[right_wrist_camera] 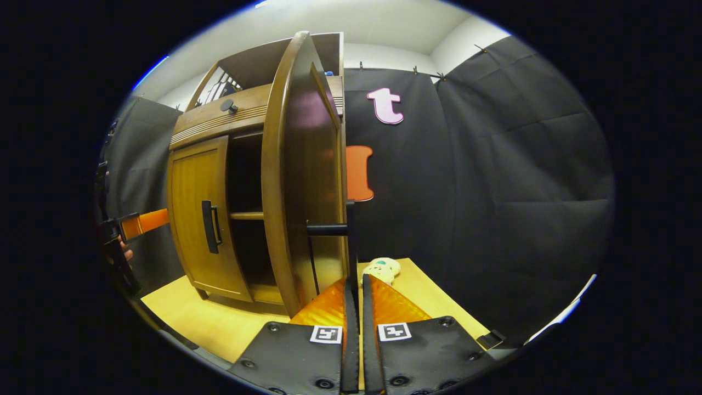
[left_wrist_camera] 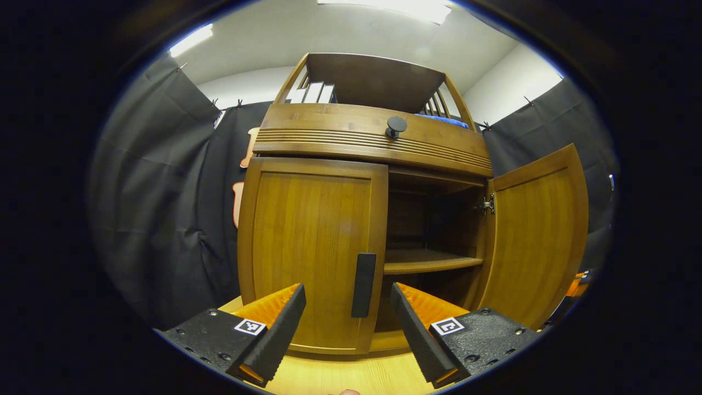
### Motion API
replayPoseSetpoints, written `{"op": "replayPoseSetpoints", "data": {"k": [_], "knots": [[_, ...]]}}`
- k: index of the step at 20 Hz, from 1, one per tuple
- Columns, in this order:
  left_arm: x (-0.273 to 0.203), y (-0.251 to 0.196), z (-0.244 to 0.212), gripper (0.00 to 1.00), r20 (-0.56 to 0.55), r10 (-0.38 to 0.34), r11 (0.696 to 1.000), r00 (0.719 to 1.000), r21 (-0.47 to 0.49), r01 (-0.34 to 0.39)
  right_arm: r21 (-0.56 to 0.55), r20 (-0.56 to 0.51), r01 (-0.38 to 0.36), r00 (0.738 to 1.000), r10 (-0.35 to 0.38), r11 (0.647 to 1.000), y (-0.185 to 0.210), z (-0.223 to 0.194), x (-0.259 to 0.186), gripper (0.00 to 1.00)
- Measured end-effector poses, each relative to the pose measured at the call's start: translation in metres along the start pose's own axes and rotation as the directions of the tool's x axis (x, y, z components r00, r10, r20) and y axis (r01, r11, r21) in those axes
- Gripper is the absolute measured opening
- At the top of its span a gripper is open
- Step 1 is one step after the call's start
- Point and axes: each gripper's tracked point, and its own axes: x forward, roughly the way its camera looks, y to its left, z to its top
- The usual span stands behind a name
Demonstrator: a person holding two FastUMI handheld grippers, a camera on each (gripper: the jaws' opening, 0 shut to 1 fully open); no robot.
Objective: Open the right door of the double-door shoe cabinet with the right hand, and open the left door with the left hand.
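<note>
The wooden shoe cabinet (left_wrist_camera: 373,131) stands on a light wooden table. Its left door (left_wrist_camera: 310,241) is closed, and that door's dark vertical handle (left_wrist_camera: 363,285) appears between the fingers of my left gripper (left_wrist_camera: 346,315), which is open and a little short of it. The right door (left_wrist_camera: 540,230) is swung wide open, baring an inner shelf (left_wrist_camera: 430,260). In the right gripper view the right door (right_wrist_camera: 301,181) is seen edge-on. My right gripper (right_wrist_camera: 355,288) is shut on its dark handle (right_wrist_camera: 350,241). The left gripper (right_wrist_camera: 140,224) and the hand holding it show at the far left.
A round dark knob (left_wrist_camera: 396,126) sits on the drawer front above the doors. Books (left_wrist_camera: 313,92) and something blue (left_wrist_camera: 444,119) lie on the top rack. A small pale toy (right_wrist_camera: 382,270) rests on the table (right_wrist_camera: 219,323) behind the open door. Black cloth walls close in on all sides.
</note>
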Motion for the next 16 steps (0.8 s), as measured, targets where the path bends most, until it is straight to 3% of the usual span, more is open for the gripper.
{"op": "replayPoseSetpoints", "data": {"k": [9, 11, 16], "knots": [[-0.005, 0.013, 0.006, 0.92, 0.003, 0.025, 1.0, 1.0, -0.002, -0.025, 0.028, 0.028, -0.096, 0.995, 0.095, 0.995, -0.019, -0.002, -0.002, 0.11], [-0.009, 0.014, 0.003, 0.92, 0.001, 0.023, 1.0, 1.0, -0.006, -0.023, 0.018, 0.012, -0.073, 0.997, 0.073, 0.997, -0.022, -0.009, -0.007, 0.11], [-0.01, 0.008, 0.005, 0.92, 0.009, 0.011, 1.0, 1.0, -0.001, -0.011, 0.007, -0.03, 0.074, 0.997, -0.074, 0.997, -0.054, -0.026, -0.037, 0.1]]}}
